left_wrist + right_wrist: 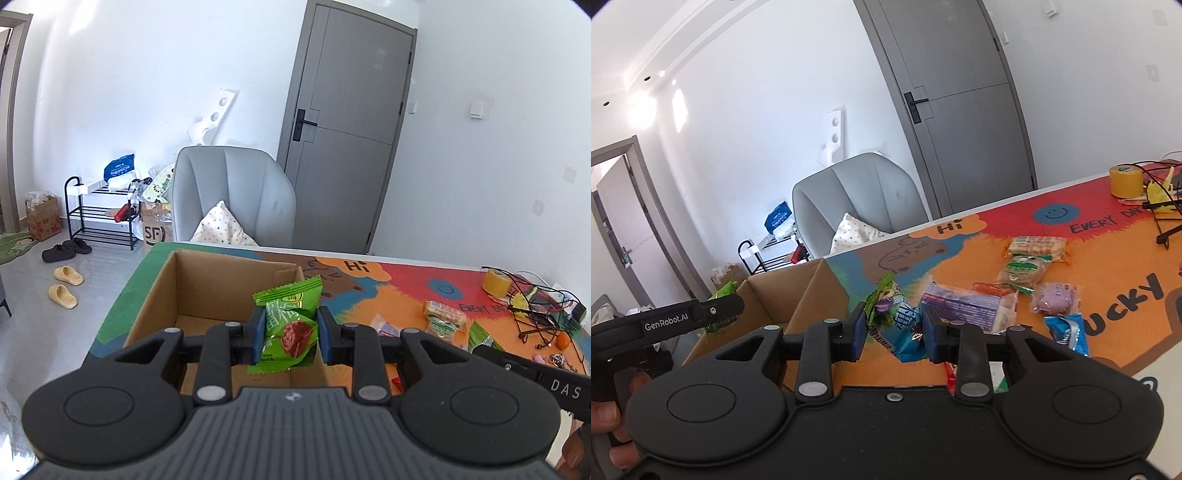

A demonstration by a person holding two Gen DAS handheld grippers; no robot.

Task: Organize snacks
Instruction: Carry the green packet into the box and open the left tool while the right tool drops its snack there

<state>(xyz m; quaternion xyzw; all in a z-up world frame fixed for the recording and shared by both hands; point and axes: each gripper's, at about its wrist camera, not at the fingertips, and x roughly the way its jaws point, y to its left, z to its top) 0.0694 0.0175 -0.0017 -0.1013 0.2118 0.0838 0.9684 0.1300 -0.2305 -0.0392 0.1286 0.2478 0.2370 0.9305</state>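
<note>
1. Now a green pack [290, 325] is pinched by the left gripper [291, 334] over the box [155, 291]; it should be lowered before release.
2. Beside the box, a blue pack [899, 325] is pinched by the right gripper [894, 328].
3. Further snacks [1030, 266] are left on the mat [1115, 258].

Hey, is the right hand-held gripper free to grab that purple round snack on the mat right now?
Probably not yet: the right hand-held gripper is shut on a blue snack packet. The purple round snack lies uncovered.
</note>
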